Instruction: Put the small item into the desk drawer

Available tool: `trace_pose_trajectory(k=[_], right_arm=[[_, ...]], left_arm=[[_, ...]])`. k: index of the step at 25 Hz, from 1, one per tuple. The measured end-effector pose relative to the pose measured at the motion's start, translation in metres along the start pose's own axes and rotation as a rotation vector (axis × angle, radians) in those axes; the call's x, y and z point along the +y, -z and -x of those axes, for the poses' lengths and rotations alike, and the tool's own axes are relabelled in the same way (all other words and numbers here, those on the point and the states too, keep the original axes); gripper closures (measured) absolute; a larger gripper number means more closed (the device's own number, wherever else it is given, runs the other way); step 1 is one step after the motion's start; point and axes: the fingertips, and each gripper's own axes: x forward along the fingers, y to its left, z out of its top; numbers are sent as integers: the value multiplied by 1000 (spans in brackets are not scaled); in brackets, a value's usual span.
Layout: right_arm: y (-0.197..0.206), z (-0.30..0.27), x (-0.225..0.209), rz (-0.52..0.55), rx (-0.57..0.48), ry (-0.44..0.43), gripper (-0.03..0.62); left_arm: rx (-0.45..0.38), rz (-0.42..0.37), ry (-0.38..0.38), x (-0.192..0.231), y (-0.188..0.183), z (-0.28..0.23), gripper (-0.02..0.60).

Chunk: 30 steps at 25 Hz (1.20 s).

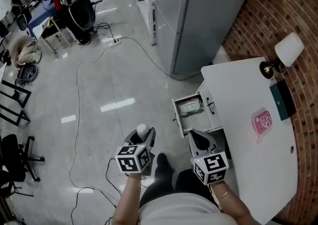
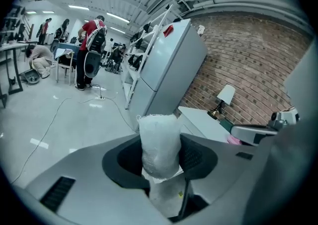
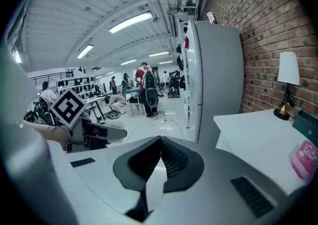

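Head view: at lower centre the left claw (image 1: pixel 143 136) grips a white item (image 1: pixel 142 129); the right claw (image 1: pixel 199 138), closed and empty, sits below the counter's (image 1: pixel 238 90) open drawer (image 1: pixel 176 113).

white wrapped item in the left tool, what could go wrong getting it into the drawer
1. The white wrapped item stands well clear of the left tool, so it may tip or slip out.
2. The open drawer already holds a packet; the item may land on it.
3. The shut, empty right tool looks close enough to bump the drawer.
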Motion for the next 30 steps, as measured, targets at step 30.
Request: trace_pose_trajectory(k=[30], right_arm=[[87, -149, -148, -86, 121, 66, 586]], left_arm=[[274, -11, 47, -14, 83, -311, 394]])
